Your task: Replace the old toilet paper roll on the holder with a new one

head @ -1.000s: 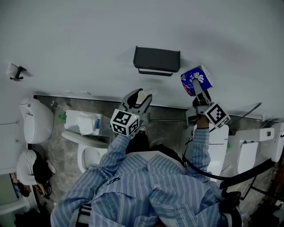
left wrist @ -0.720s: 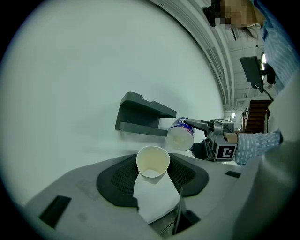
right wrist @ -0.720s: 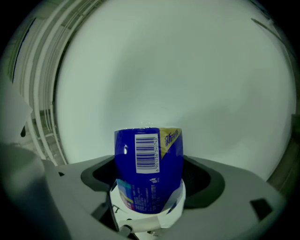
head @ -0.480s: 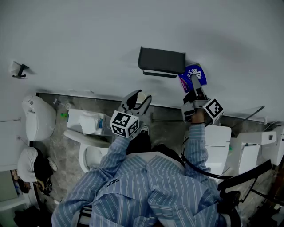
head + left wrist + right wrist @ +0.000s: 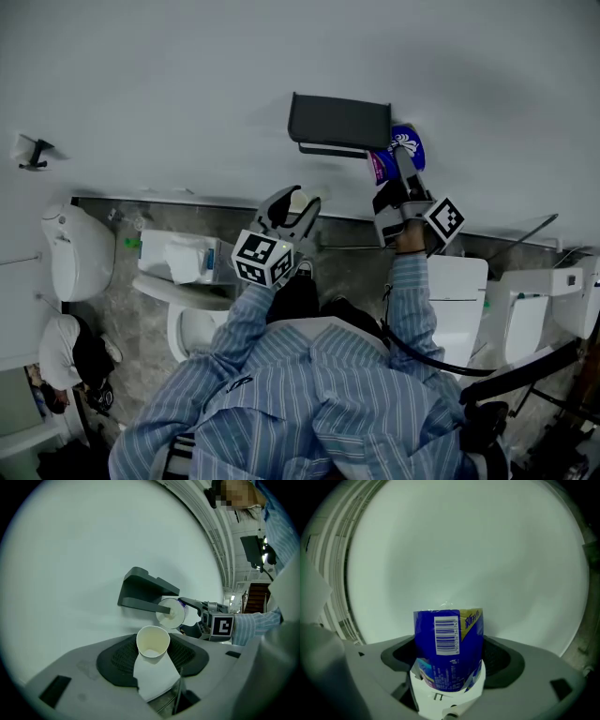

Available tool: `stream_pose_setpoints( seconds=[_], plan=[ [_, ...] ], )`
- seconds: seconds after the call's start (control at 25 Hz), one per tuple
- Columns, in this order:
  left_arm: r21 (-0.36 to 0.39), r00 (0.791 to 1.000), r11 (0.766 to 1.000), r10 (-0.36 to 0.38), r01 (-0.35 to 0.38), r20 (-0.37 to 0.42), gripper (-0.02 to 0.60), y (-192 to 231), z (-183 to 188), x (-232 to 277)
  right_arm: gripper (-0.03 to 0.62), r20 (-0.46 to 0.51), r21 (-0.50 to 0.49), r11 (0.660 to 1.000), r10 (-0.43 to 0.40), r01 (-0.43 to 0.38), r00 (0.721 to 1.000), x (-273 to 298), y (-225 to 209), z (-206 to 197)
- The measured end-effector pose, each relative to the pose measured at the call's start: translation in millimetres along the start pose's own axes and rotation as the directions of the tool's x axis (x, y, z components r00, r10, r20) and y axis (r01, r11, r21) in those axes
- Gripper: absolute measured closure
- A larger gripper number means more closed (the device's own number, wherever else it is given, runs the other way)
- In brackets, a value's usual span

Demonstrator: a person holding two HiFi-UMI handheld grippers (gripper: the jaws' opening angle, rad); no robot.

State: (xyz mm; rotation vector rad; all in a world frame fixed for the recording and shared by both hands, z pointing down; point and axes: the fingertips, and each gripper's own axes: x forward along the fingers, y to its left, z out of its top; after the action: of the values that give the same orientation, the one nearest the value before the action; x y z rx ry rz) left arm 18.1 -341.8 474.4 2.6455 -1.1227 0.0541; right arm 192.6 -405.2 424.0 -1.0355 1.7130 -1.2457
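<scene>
Centre frame, the left gripper (image 5: pixel 289 211) stays clamped on the spent cardboard tube (image 5: pixel 298 201) (a paper scrap hangs from it). Beyond, the right gripper (image 5: pixel 401 173), gripping the blue-wrapped new roll (image 5: pixel 397 150), has shifted left, and the roll is now at the right end of the wall holder (image 5: pixel 337 120).

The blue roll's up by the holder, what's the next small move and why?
Probably slide the right tongs toward the holder so the new roll threads onto its bar: the roll's end faces the bar's free tip, and the bar is bare, the old tube held in the left tongs.
</scene>
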Motion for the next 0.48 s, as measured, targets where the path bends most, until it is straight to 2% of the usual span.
stream_pose_setpoints(
  seconds=[0.32,0.48],
  plan=[
    [-0.002,1.0,1.0,0.0,0.0,0.009,0.391,4.0,2.5,-1.0,0.168,-0.076,0.12,0.992,0.036,-0.026,0.996,18.8,-1.1,-44.9],
    [-0.011,1.0,1.0,0.015,-0.015,0.014,0.391,11.1,4.2,-5.9,0.168,-0.167,0.097,0.994,0.056,-0.04,0.984,30.3,5.7,-77.3]
  ],
)
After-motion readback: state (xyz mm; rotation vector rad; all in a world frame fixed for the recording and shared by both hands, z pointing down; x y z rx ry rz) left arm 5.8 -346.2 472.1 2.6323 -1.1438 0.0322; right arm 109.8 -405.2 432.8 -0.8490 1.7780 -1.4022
